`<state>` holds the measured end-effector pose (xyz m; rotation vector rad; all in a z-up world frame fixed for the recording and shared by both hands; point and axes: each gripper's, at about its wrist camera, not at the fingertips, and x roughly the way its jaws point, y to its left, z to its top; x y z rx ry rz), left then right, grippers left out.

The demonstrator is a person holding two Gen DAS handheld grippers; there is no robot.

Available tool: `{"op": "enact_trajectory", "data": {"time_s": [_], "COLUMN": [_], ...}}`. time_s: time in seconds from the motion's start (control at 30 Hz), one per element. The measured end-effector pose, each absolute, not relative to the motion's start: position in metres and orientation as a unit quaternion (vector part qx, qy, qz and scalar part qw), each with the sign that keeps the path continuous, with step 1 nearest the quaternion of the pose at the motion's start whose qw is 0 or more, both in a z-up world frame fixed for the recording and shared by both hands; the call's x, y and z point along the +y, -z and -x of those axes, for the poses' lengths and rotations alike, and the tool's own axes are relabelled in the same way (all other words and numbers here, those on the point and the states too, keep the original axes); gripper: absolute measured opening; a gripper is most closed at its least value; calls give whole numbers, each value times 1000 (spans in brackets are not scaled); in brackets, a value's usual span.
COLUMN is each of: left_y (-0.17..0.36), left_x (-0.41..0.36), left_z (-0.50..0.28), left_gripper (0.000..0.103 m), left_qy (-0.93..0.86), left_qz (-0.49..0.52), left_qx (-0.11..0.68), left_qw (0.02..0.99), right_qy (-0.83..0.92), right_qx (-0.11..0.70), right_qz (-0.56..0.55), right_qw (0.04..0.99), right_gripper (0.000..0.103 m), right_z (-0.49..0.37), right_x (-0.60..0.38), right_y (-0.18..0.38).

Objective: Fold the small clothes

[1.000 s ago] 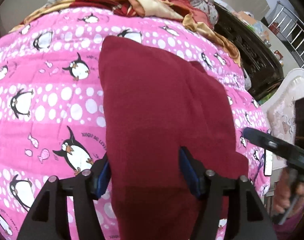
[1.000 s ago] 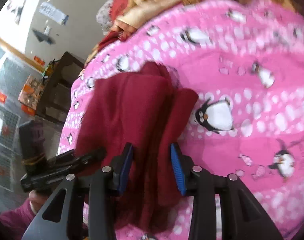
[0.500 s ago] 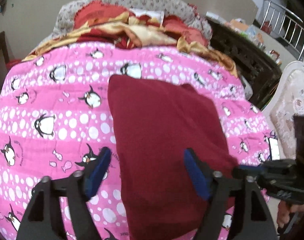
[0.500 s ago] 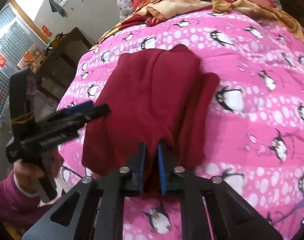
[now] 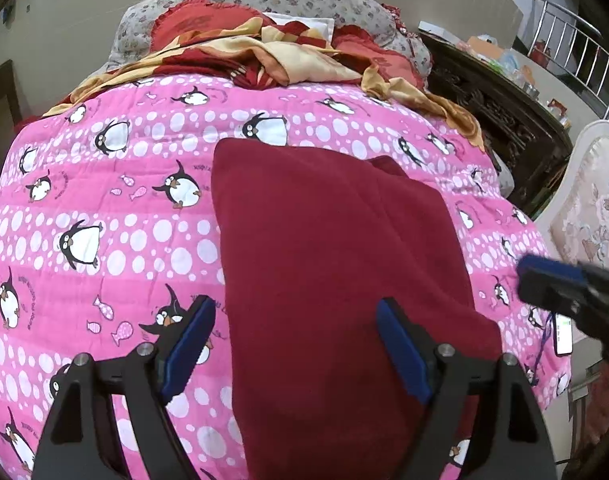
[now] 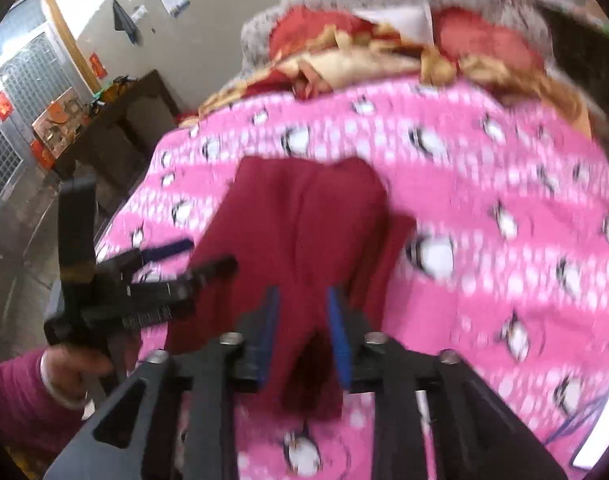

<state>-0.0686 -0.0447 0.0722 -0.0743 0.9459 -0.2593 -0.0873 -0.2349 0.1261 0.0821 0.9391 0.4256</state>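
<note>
Right wrist view is blurred, so read it with care: your right gripper (image 6: pixel 302 328) has just been opening, and a bunched ridge of the garment (image 6: pixel 304 236) sits between its blue pads. Whether the pads press on that cloth I cannot tell. The left wrist view is sharp: your left gripper (image 5: pixel 294 350) stands wide apart, nothing pinched, with the near part of the garment (image 5: pixel 336 272) lying between and under the pads. Its jaws have just been opening too.

The dark red garment lies folded lengthwise on the pink penguin quilt (image 5: pixel 104 208), near edge toward you, far edge toward the pillows (image 5: pixel 264 8).

I judge the step to be letting go after a fold and readying the next one. To do it well, lift the right gripper only once the ridge drops free, or it will drag the layer out of line. Smooth that raised fold flat first. Then take both near corners evenly, pinching every layer, and carry them straight toward the far edge.
</note>
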Motion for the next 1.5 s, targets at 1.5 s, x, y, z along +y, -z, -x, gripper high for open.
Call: {"op": "enact_trajectory", "data": {"time_s": [1.5], "left_y": [-86], "left_x": [-54], "left_z": [63], "left_gripper": [93], "left_qy": [89], "left_qz": [-3], "left_qx": [446], "left_qw": [891], "right_qy": [-110], "right_qx": [432], "right_qz": [-7], "right_qw": [895], "right_gripper": [49], "right_z": [90], "right_x": [-239], "right_y": [-109]}}
